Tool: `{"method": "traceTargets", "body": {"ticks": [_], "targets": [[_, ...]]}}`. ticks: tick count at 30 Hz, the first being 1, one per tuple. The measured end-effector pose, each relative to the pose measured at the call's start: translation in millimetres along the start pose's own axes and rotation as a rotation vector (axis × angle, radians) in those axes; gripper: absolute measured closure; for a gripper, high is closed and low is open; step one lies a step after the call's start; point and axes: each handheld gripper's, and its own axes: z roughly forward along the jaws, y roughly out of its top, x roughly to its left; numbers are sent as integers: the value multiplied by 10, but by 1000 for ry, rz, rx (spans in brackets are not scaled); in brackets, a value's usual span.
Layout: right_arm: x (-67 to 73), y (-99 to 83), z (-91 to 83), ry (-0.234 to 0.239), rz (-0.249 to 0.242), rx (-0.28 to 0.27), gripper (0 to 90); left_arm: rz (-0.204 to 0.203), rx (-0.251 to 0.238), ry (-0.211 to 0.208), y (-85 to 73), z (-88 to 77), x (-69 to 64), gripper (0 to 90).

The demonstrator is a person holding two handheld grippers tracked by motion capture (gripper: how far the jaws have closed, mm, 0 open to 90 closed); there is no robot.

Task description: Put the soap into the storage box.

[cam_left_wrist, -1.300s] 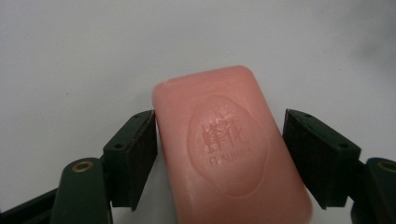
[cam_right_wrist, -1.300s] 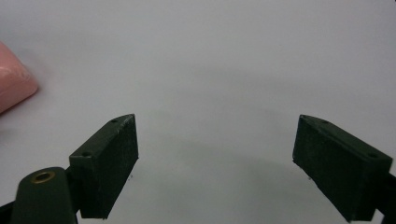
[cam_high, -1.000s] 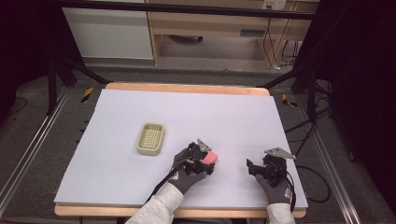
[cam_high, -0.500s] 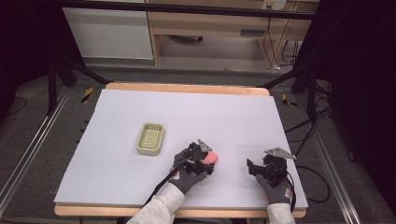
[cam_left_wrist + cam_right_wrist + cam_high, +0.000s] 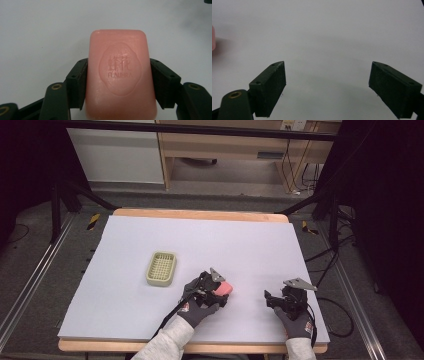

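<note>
Gripping the pink soap by its 2 long edges, our left gripper sat mid-table; the right gripper gaped over bare sheet; the soap's stamp showed close-up.

Left claw clamped on pink soap bar, stamped face up, over white tabletop.
</note>
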Motion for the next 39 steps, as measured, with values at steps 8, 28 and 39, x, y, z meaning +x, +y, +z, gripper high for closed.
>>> {"method": "traceTargets", "body": {"ticks": [8,28,39], "targets": [[0,1,-2,-3,-1,0,143,-3,-13,-1,-9,-85,38,372],[4,3,-8,-2,5,-4,143,-13,-43,10,-33,-407,193,372],[1,3,-11,-2,-2,-9,144,-24,-59,30,-85,-604,325,372]]}}
